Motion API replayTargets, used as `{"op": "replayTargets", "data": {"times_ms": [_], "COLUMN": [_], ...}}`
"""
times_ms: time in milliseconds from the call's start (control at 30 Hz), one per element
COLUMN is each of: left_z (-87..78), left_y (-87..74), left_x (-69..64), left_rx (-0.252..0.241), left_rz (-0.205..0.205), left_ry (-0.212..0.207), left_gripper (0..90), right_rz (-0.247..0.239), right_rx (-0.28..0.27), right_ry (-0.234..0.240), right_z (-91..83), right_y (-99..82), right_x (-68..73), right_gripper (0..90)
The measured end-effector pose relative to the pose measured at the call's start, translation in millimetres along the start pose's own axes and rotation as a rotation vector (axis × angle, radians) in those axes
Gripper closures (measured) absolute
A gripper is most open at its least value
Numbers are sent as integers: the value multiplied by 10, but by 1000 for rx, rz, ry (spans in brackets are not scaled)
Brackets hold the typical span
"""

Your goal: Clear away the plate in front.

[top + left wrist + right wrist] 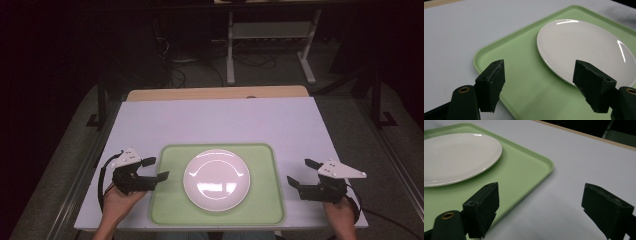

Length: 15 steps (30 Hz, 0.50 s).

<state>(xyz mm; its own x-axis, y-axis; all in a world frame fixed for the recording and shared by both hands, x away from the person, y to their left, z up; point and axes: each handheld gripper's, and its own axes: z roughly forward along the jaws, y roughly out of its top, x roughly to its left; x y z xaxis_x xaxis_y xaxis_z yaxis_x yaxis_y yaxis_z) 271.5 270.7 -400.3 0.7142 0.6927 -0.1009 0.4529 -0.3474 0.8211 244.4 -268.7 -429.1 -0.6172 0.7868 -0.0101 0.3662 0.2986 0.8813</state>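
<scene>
A white plate (216, 179) sits in the middle of a green tray (260, 155) on a white table (220, 120). The left gripper (156, 169) hovers at the tray's left edge, jaws wide apart and empty. The right gripper (303, 173) waits just beside the tray's right edge, also wide open, holding nothing.

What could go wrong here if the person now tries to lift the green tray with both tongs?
1. The white plate lies loose on the green tray; a tilted lift could probably slide it off.
2. The left tongs hover open over the tray's edge, while the right tongs stand apart from it, so an uneven grip seems possible.
</scene>
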Motion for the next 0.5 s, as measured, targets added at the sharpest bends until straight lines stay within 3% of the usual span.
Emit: {"op": "replayTargets", "data": {"times_ms": [133,500], "left_z": [-46,-49], "left_y": [-49,-206], "left_x": [-23,-65], "left_rx": [-5,9], "left_rz": [31,47], "left_ry": [13,6], "left_gripper": [257,242], "right_rz": [1,-10], "right_rx": [4,24], "right_ry": [0,16], "right_z": [-1,20], "right_y": [-6,-24], "right_x": [-7,13], "right_gripper": [134,134]}}
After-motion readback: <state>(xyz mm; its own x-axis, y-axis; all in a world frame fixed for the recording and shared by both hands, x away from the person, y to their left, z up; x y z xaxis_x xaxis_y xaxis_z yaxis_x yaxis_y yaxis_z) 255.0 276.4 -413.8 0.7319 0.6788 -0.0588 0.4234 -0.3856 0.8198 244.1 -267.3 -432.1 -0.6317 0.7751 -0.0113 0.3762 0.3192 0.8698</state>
